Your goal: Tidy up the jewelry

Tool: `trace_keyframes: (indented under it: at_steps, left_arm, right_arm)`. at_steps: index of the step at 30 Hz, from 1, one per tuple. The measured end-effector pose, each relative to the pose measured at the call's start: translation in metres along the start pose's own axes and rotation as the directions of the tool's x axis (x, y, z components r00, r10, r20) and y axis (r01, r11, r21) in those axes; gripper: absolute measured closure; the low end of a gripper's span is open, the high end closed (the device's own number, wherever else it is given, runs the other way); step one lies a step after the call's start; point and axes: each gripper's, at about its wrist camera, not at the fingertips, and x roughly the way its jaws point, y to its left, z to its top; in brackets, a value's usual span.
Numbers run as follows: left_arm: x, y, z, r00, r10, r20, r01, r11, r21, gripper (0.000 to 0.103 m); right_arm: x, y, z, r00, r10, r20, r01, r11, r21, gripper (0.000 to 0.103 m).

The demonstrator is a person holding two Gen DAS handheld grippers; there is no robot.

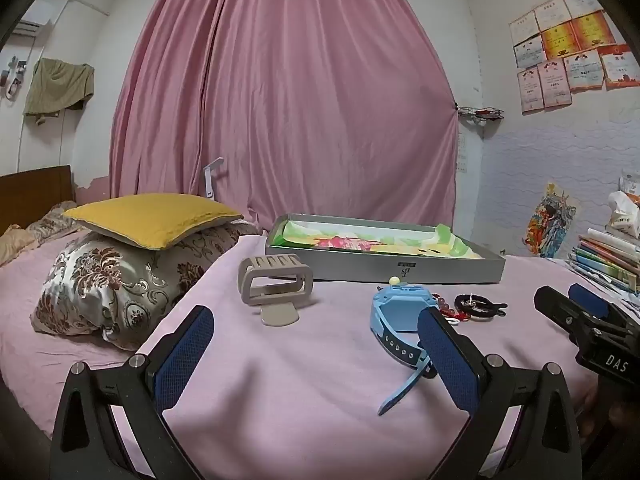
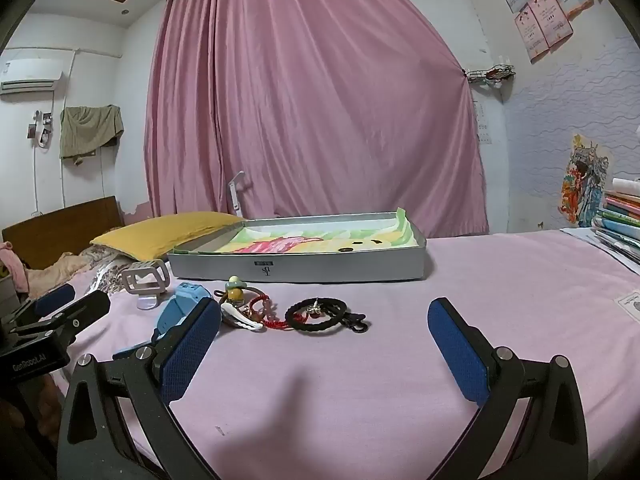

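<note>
A shallow grey tin box [image 1: 400,270] [image 2: 304,266] with a colourful lining lies open on the pink bed sheet. In front of it lie a beige hair claw [image 1: 274,282] [image 2: 145,276], a light blue watch [image 1: 394,318] [image 2: 180,308], a red cord bracelet [image 2: 266,312] and a black braided bracelet [image 1: 476,304] [image 2: 318,314]. A white hair clip [image 2: 242,316] lies by a small yellow charm [image 2: 236,290]. My left gripper [image 1: 316,344] is open, short of the claw and the watch, nothing between its fingers. My right gripper [image 2: 326,336] is open just before the bracelets, empty.
A yellow cushion [image 1: 152,218] rests on a patterned pillow [image 1: 104,280] at the left. Books [image 1: 608,258] [image 2: 622,216] are stacked at the right edge of the bed. A pink curtain [image 1: 288,100] hangs behind the box. A paper card [image 2: 630,304] lies on the sheet at right.
</note>
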Motion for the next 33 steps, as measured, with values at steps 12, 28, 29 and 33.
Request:
trace_keyframes:
  at_steps: [12, 28, 29, 33]
  left_arm:
    - [-0.0064, -0.0068, 0.0031, 1.000, -0.011, 0.009, 0.011, 1.000, 0.007, 0.001]
    - [-0.0051, -0.0028, 0.0003, 1.000, -0.012, 0.006, 0.012, 1.000, 0.007, 0.001]
    - [-0.0045, -0.0036, 0.0003, 1.000, -0.011, 0.006, 0.011, 1.000, 0.006, 0.001]
    - [-0.0037, -0.0049, -0.0030, 1.000, -0.013, 0.004, 0.013, 1.000, 0.007, 0.001]
  right_arm:
    - [-0.0005, -0.0002, 0.0002, 1.000, 0.002, 0.001, -0.002, 1.000, -0.005, 0.001]
    - [-0.0034, 0.0002, 0.0013, 1.000, 0.003, 0.005, -0.003, 1.000, -0.006, 0.001]
    - [-0.0036, 0.0003, 0.0014, 1.000, 0.003, 0.005, -0.003, 1.000, -0.005, 0.001]
    - [-0.0029, 0.0007, 0.0014, 1.000, 0.002, 0.004, -0.002, 1.000, -0.005, 0.001]
